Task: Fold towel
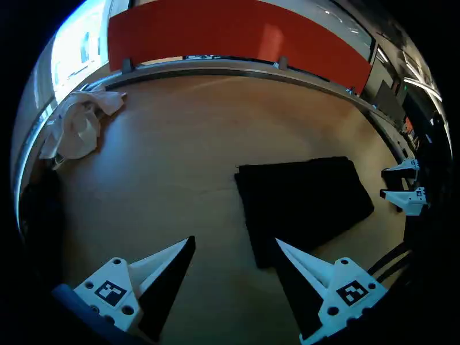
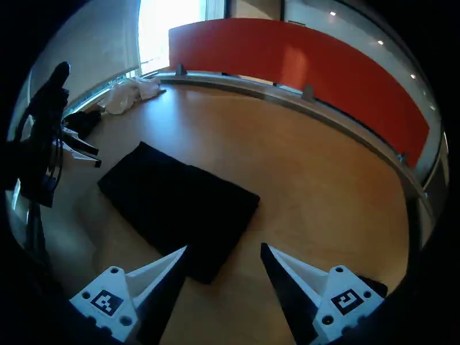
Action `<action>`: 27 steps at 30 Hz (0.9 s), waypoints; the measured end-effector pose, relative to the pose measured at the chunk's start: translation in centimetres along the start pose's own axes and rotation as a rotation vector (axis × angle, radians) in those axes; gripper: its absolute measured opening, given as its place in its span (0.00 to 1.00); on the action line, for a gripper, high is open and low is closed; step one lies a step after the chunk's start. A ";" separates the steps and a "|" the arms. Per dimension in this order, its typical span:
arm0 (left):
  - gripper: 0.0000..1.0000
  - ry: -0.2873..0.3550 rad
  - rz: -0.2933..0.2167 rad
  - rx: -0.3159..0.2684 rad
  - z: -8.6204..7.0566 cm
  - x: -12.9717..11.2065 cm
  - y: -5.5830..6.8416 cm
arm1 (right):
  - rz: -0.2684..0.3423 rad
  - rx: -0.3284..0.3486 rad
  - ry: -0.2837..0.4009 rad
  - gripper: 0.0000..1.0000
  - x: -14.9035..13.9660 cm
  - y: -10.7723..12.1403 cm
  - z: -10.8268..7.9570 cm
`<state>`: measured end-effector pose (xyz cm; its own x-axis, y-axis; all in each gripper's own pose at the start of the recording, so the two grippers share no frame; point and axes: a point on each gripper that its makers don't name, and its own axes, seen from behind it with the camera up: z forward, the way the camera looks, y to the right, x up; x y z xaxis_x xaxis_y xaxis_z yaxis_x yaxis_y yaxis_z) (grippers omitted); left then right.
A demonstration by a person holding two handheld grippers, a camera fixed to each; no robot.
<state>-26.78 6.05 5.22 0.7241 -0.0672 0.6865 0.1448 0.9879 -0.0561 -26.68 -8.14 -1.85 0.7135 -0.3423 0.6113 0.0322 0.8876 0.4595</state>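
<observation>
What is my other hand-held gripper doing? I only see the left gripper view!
Observer: The right hand-held gripper is open, gripping nothing.
Operator: Is it near the towel?
Observer: Yes, the black towel lies flat, its near corner just ahead of it.
Operator: Can you see my gripper from there?
Observer: Yes, the left hand-held gripper is off the towel's far corner, not touching it.
</observation>
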 end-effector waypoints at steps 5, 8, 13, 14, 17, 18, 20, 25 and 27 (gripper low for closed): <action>0.92 -0.001 -0.015 0.011 -0.6 -0.7 -0.3 | -0.009 0.016 -0.004 0.89 -0.3 -0.3 0.1; 0.92 0.001 -0.023 0.020 -1.0 -1.0 -0.6 | -0.025 0.033 -0.011 0.89 -0.7 -0.6 0.1; 0.92 0.010 -0.034 0.035 -1.8 -1.4 -1.0 | -0.070 0.068 -0.032 0.89 -1.5 -1.1 0.3; 0.92 0.011 -0.037 0.038 -2.1 -1.5 -1.1 | -0.082 0.076 -0.037 0.89 -1.7 -1.2 0.3; 0.92 0.014 -0.043 0.048 -2.7 -1.9 -1.4 | -0.113 0.098 -0.054 0.88 -2.2 -1.4 0.4; 0.92 0.015 -0.045 0.052 -2.9 -2.0 -1.6 | -0.123 0.105 -0.060 0.88 -2.4 -1.5 0.4; 0.92 0.017 -0.050 0.060 -3.4 -2.3 -1.8 | -0.143 0.122 -0.071 0.86 -2.7 -1.6 0.3; 0.92 0.020 -0.067 0.073 -4.5 -3.0 -2.2 | -0.192 0.152 -0.102 0.73 -3.5 -1.7 0.4; 0.92 0.021 -0.076 0.079 -4.9 -3.4 -2.4 | -0.208 0.159 -0.116 0.68 -3.9 -1.6 0.4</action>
<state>-26.25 3.20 -0.56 0.7273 -0.1442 0.6710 0.1465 0.9878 0.0535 -29.82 -8.38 -4.68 0.6179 -0.5532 0.5587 0.0528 0.7382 0.6726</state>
